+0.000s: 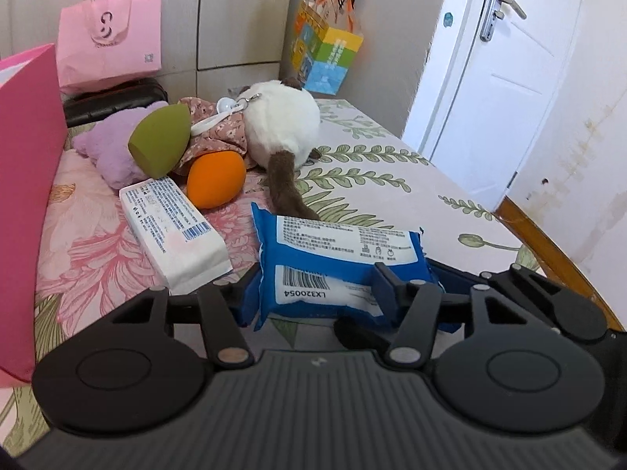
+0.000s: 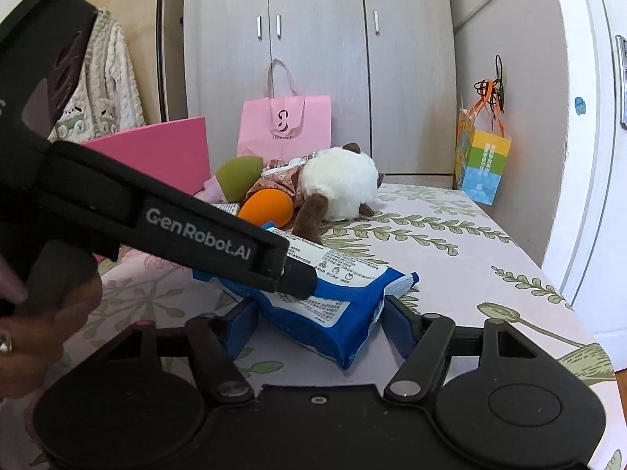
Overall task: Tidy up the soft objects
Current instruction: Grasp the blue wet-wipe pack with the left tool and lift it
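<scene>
A blue wipes pack (image 1: 337, 250) hangs tilted just above the flowered bedspread (image 1: 392, 180). My left gripper (image 1: 317, 297) is shut on it, blue pads against its near end. In the right wrist view that gripper's black finger (image 2: 298, 282) lies across the top of the pack (image 2: 337, 313). My right gripper (image 2: 319, 325) straddles the same pack, and both of its pads meet the pack's edges. Behind it lie a white tissue pack (image 1: 172, 231), an orange sponge (image 1: 215, 180), a green sponge (image 1: 158, 145), a white plush toy (image 1: 282, 125) and a purple plush (image 1: 106, 149).
A magenta box wall (image 1: 27, 196) stands at the left. A pink paper bag (image 1: 109, 39) leans on the wardrobe. A colourful gift bag (image 1: 325, 58) hangs at the back right. The bed's wooden edge (image 1: 548, 243) and a white door (image 1: 509, 78) are on the right. A hand (image 2: 47, 333) holds the left gripper.
</scene>
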Action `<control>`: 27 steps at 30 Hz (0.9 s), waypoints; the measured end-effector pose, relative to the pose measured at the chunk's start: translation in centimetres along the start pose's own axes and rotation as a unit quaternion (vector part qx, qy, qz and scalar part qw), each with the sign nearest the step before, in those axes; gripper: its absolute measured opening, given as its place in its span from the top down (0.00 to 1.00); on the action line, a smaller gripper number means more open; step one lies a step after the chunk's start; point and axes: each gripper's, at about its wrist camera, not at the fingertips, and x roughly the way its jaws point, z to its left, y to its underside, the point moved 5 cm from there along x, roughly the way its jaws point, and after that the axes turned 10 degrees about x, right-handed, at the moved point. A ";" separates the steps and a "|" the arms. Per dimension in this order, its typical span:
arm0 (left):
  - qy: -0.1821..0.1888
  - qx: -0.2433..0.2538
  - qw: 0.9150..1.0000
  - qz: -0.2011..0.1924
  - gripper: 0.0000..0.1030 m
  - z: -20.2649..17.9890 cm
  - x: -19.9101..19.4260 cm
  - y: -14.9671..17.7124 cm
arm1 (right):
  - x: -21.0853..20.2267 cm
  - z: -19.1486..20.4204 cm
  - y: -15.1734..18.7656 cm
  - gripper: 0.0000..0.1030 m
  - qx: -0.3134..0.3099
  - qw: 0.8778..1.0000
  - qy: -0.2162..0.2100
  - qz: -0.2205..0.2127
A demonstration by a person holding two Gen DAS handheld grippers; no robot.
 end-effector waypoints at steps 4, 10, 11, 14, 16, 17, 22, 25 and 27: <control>-0.011 0.008 1.000 -0.006 0.46 -0.7 -0.3 0.0 | -0.3 0.2 0.2 0.34 -0.001 1.000 0.004 -0.012; -0.034 0.022 0.999 -0.017 0.46 -1.7 -1.1 0.2 | -0.8 0.3 0.2 0.39 -0.004 1.000 0.000 -0.025; -0.036 0.023 0.999 -0.018 0.46 -1.9 -1.2 0.3 | -0.9 0.3 0.1 0.40 -0.004 1.000 0.000 -0.025; -0.034 0.016 0.999 -0.016 0.47 -2.0 -2.1 0.2 | -1.4 0.4 -0.3 0.40 -0.014 1.000 0.001 -0.024; -0.037 0.015 0.999 -0.013 0.47 -2.1 -2.8 0.3 | -1.8 0.6 -0.6 0.40 -0.014 1.000 -0.006 -0.013; -0.040 0.013 0.999 -0.009 0.47 -2.1 -3.2 0.4 | -2.0 0.8 -0.8 0.40 -0.013 1.000 -0.010 -0.006; -0.048 0.003 0.999 -0.005 0.47 -2.0 -5.2 0.9 | -3.0 1.8 -1.5 0.40 -0.018 0.999 -0.030 0.025; -0.055 -0.005 0.998 -0.004 0.47 -1.9 -6.5 1.4 | -3.7 2.6 -1.8 0.40 -0.022 0.998 -0.043 0.042; -0.061 -0.011 0.998 -0.005 0.47 -1.8 -7.7 1.8 | -4.1 3.2 -1.9 0.40 -0.027 0.997 -0.051 0.052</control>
